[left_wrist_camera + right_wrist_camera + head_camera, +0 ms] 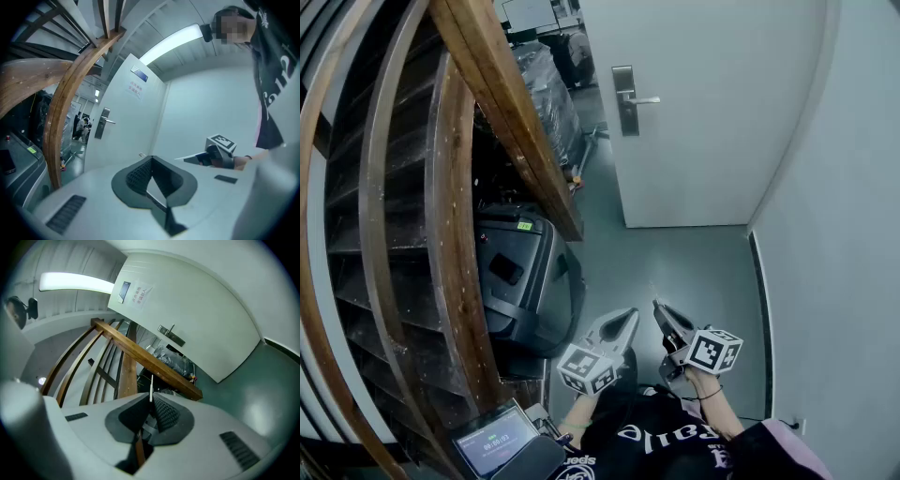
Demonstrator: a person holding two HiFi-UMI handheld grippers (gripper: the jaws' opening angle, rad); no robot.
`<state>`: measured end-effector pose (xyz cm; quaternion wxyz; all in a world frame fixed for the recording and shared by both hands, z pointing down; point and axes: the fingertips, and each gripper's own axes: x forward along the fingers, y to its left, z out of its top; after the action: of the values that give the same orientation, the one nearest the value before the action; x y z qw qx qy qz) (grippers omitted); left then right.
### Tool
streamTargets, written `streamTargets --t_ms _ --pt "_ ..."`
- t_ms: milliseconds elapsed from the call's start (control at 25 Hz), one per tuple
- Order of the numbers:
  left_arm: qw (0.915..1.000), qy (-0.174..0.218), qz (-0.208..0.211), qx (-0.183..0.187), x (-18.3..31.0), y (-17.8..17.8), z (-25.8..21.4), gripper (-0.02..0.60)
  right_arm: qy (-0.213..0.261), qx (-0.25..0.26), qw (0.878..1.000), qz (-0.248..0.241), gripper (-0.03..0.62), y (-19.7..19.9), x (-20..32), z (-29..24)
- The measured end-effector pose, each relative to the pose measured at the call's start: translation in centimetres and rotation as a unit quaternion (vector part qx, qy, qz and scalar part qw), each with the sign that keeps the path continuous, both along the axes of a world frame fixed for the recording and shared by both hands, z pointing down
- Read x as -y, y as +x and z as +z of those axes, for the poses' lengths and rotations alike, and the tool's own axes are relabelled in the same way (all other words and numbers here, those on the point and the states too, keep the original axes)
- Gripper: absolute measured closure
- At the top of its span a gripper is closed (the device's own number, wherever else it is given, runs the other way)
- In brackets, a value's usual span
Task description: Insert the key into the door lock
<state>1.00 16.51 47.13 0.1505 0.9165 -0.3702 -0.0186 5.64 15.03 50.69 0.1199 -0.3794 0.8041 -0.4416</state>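
Right gripper [151, 401] pinches the key [151, 386]; left gripper [151, 161] is closed, empty. The door lock [626, 101] stands well away — so thin a grip may let the key twist on entry

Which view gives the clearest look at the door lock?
The head view: the lock plate with its lever faces the camera, unobstructed. The left gripper view shows the plate smaller and slanted; the right gripper view shows it small and tilted.
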Motion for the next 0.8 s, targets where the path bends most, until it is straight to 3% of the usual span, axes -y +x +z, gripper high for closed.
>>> streamTargets --t_ms 320,800 --pt "0.9998 -0.008 -0.013 -0.010 10.2 -3.9 0.7 0.577 0.000 -0.012 1.000 0.015 0.557 -1.7 8.9 0.4" --pt "0.9993 0.006 0.034 -0.012 26.8 -7.9 -0.6 0.577 0.012 -0.011 0.999 0.039 0.557 -7.0 25.9 -1.1"
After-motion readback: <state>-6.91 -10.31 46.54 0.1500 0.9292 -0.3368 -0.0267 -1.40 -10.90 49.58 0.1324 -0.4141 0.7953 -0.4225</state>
